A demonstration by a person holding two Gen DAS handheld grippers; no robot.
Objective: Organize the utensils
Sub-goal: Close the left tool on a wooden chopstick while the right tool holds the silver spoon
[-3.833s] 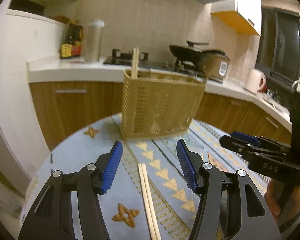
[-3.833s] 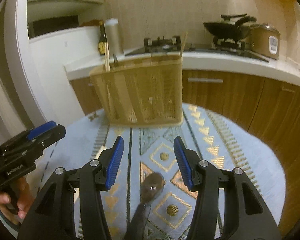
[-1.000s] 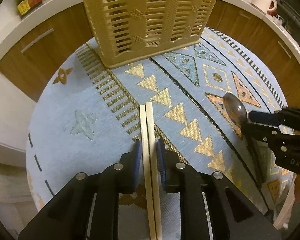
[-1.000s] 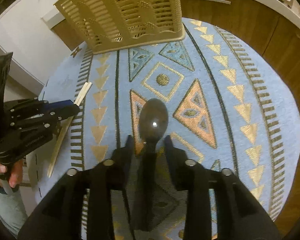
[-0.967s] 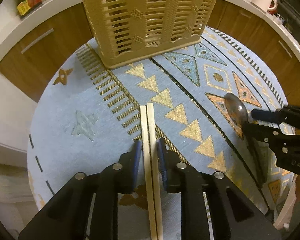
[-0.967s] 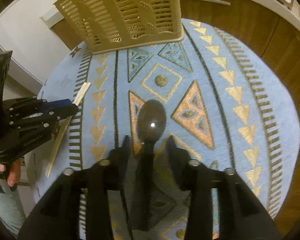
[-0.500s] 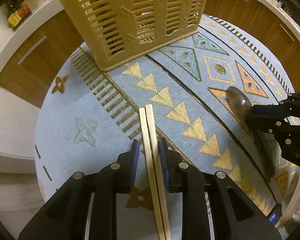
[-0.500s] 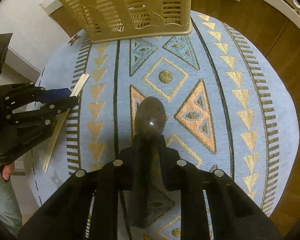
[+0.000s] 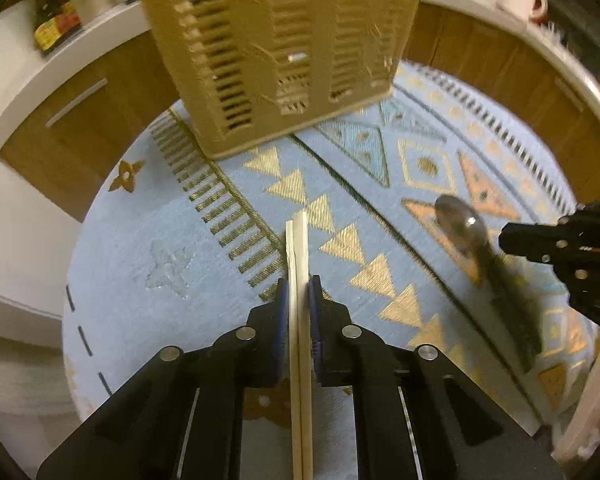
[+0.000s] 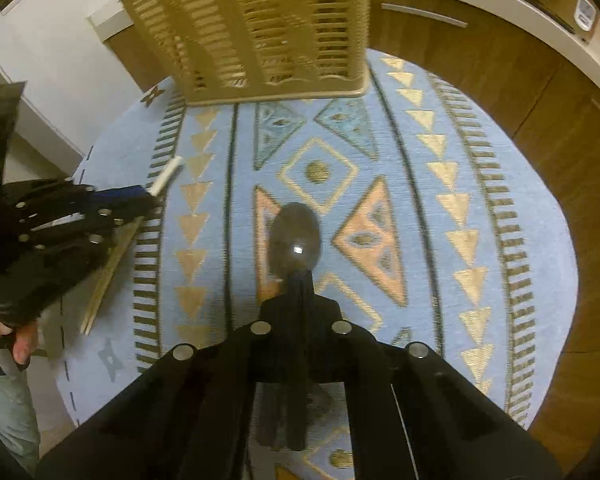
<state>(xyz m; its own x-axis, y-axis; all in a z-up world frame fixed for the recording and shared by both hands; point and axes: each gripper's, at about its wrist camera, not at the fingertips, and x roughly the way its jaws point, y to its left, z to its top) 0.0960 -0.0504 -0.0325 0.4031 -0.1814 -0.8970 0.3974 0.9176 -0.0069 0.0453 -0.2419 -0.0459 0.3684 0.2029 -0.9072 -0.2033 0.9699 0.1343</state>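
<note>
While the left wrist view looks down on a round desk (image 9: 132, 240) under a pale blue patterned cloth, the left gripper (image 9: 299, 300) has its jaws clamped narrowly on a pair of wooden chopsticks (image 9: 299, 256), whose pale tips point ahead toward the tan slatted utensil basket (image 9: 284, 48) standing at the far side of the desk. Off to the right lies a dark spoon (image 9: 464, 226), bowl forward, with the right gripper (image 9: 512, 240) closed over its handle. Wooden cabinets (image 9: 88, 120) ring the background.

Seen from the right wrist view, the right gripper (image 10: 300, 308) has its jaws pinched tight on the spoon's (image 10: 296, 236) handle, the bowl sticking out ahead over the cloth. Directly beyond stands the basket (image 10: 268, 28). At the left edge, the left gripper (image 10: 148, 196) holds the chopsticks (image 10: 166, 176), which run diagonally through it; a hand (image 10: 8, 332) grips its handle.
</note>
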